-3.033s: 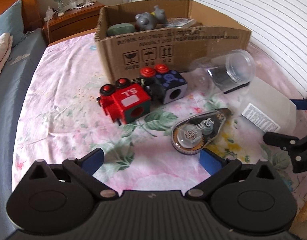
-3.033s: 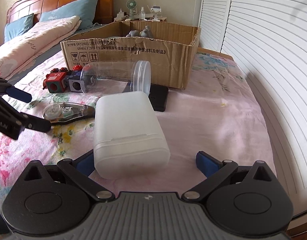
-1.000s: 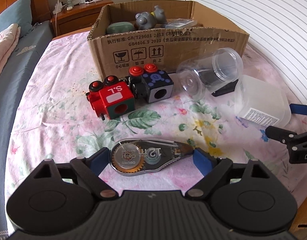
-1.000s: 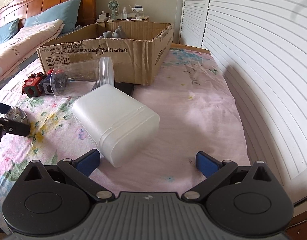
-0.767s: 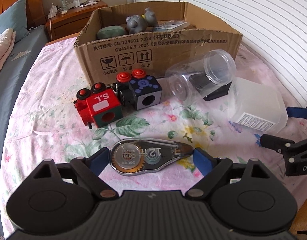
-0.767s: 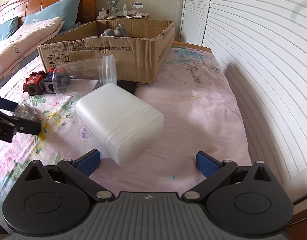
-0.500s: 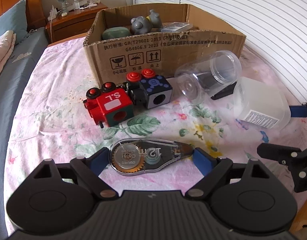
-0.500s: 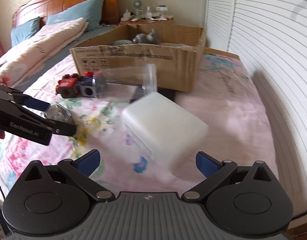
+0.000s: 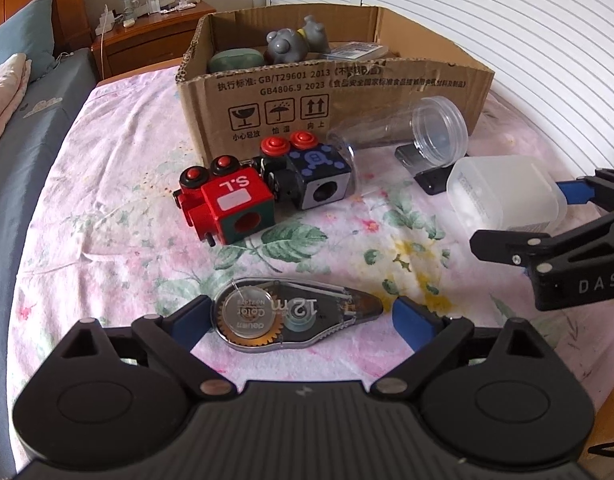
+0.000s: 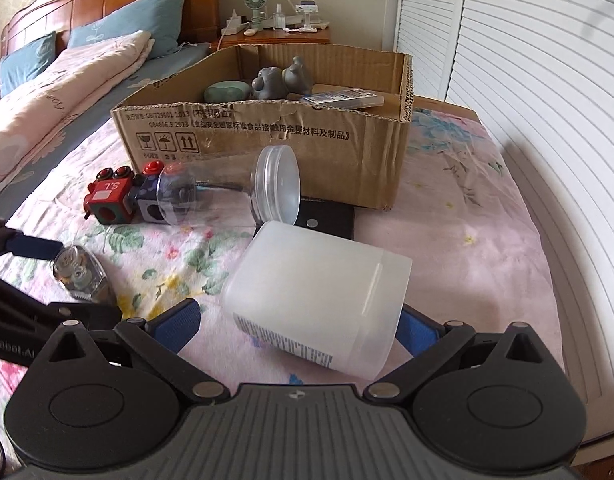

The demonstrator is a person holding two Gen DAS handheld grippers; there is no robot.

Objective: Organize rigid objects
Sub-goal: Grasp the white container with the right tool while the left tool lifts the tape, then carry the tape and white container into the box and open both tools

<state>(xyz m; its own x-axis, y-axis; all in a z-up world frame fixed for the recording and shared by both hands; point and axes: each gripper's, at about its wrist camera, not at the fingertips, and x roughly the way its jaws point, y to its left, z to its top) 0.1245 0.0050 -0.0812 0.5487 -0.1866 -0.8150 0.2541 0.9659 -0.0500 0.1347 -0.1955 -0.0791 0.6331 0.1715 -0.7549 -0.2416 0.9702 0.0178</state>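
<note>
My left gripper [image 9: 299,318] is open around a clear correction-tape dispenser [image 9: 295,316] lying on the floral bedsheet; its blue pads stand just off each end. My right gripper [image 10: 299,330] is open around a frosted white plastic container [image 10: 319,300] lying on its side. That container also shows in the left wrist view [image 9: 503,194]. A cardboard box [image 9: 331,92] behind holds a grey toy, a green case and a flat packet. A red toy train block [image 9: 227,206] and a dark blue one [image 9: 319,174] lie in front of it.
A clear plastic jar [image 9: 411,132] lies on its side by the box, over a black flat device [image 10: 327,218]. Pillows and a quilt [image 10: 59,92] lie left, a nightstand [image 10: 275,26] behind, louvred doors [image 10: 527,80] right. The bed edge is near right.
My left gripper closed in on the tape dispenser, which now lies between its pads. My right gripper swung around the white container, which turned and now lies between its pads.
</note>
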